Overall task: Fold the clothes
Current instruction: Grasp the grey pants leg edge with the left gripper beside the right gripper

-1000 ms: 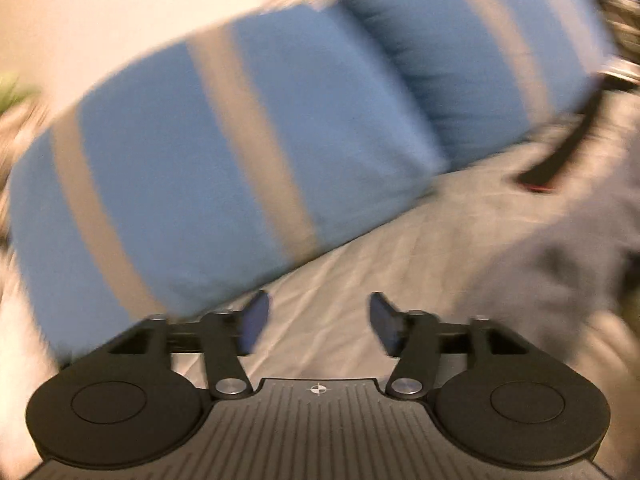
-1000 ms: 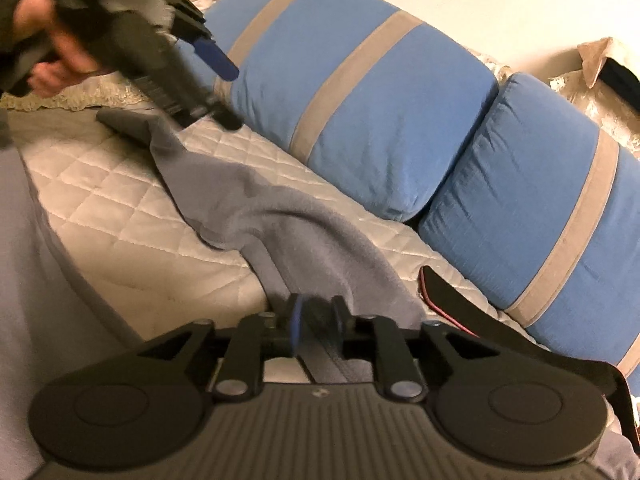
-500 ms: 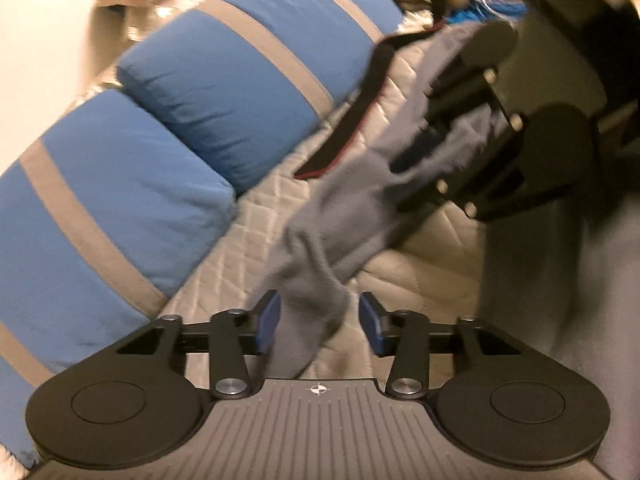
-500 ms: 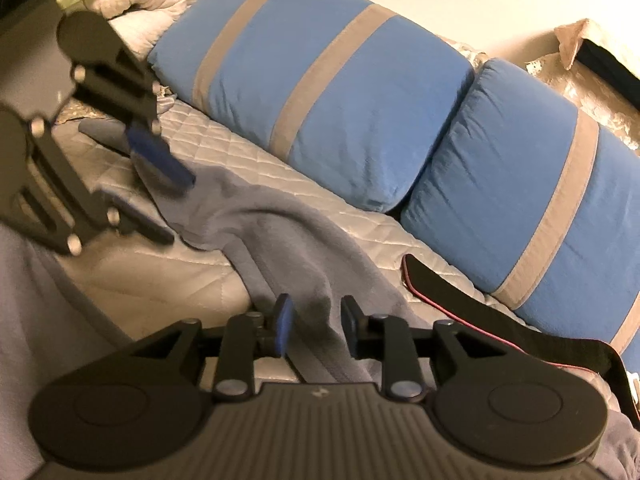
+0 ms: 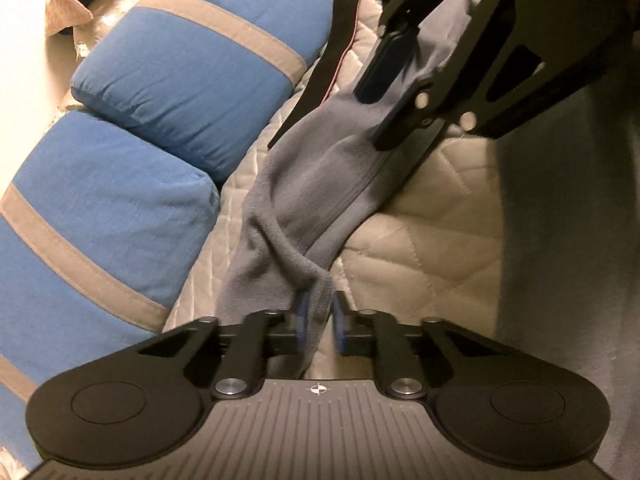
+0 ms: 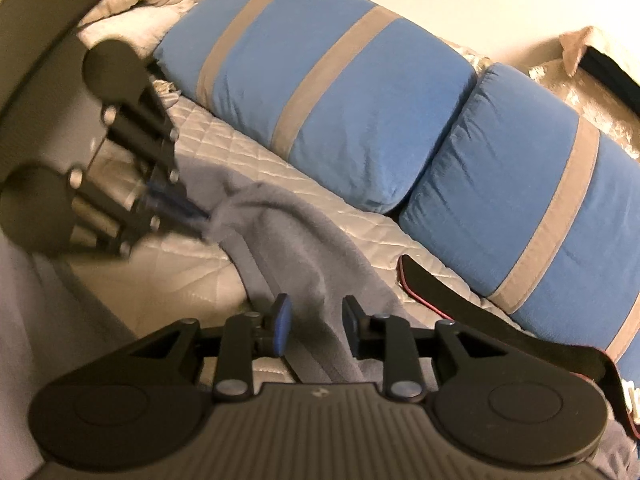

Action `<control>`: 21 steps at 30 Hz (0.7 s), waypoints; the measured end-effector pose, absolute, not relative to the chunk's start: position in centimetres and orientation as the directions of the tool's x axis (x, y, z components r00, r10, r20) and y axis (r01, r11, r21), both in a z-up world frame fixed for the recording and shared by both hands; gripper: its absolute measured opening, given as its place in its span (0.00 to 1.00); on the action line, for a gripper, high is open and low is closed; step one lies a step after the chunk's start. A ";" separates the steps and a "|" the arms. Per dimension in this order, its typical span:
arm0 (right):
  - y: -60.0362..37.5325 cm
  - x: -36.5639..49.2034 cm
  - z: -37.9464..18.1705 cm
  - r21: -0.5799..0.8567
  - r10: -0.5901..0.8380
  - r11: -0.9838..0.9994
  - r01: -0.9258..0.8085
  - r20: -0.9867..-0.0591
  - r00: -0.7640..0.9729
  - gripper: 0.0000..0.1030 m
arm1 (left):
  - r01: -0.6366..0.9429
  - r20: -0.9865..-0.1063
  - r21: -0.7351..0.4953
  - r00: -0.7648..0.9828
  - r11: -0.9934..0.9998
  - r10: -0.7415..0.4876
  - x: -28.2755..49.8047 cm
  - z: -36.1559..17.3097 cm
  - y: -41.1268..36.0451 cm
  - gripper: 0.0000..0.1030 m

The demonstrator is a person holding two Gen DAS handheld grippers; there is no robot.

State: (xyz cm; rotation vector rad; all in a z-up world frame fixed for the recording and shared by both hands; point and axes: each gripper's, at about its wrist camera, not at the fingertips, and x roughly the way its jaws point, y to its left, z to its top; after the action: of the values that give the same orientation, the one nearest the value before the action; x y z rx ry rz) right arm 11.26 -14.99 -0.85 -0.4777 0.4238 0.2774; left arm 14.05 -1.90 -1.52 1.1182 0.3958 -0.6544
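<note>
Left wrist view: our left gripper [image 5: 318, 322] is clamped on one end of the grey fleece garment [image 5: 316, 184], bottom center, and the cloth runs up across the quilted bed cover [image 5: 432, 232]. Our right gripper [image 6: 314, 322] hangs spread over the other end, fingers apart. Blue striped pillows [image 6: 340, 112] fill the upper frame, with a black strap [image 6: 460, 300] lower right.

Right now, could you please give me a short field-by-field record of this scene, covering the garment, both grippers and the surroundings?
garment: grey garment, stretched long across the quilted cover
left gripper: shut on one end of the garment
right gripper: open, garment lying between its fingers
pillows: two blue pillows with grey stripes, beside the garment
other: black strap with red edging, by the pillows
</note>
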 end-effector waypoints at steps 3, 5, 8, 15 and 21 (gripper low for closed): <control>-14.6 11.0 -1.2 -0.411 0.162 0.836 -0.364 -0.449 0.879 0.45 | 0.641 -0.578 0.707 0.768 0.300 -0.277 13.9 -0.7 -1.5 0.07; -14.3 10.8 -1.3 -0.422 0.172 0.826 -0.373 -0.441 0.881 0.45 | 0.625 -0.561 0.714 0.781 0.316 -0.276 13.8 0.2 -1.1 0.06; -13.9 10.4 -1.3 -0.435 0.188 0.816 -0.381 -0.424 0.886 0.45 | 0.596 -0.528 0.724 0.802 0.347 -0.277 13.3 1.7 0.0 0.06; -12.7 9.1 -1.3 -0.446 0.245 0.794 -0.413 -0.388 0.889 0.46 | 0.545 -0.466 0.718 0.839 0.433 -0.282 11.5 4.6 2.5 0.06; -12.9 9.1 -0.8 -0.423 0.248 0.810 -0.405 -0.379 0.892 0.46 | 0.550 -0.473 0.726 0.835 0.412 -0.282 11.6 4.7 2.1 0.06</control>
State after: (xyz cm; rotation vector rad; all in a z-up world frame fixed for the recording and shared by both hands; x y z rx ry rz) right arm 9.10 -12.85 -0.76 -0.5185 0.3158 0.3554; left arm 11.64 2.13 4.70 1.0198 0.2967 -0.5327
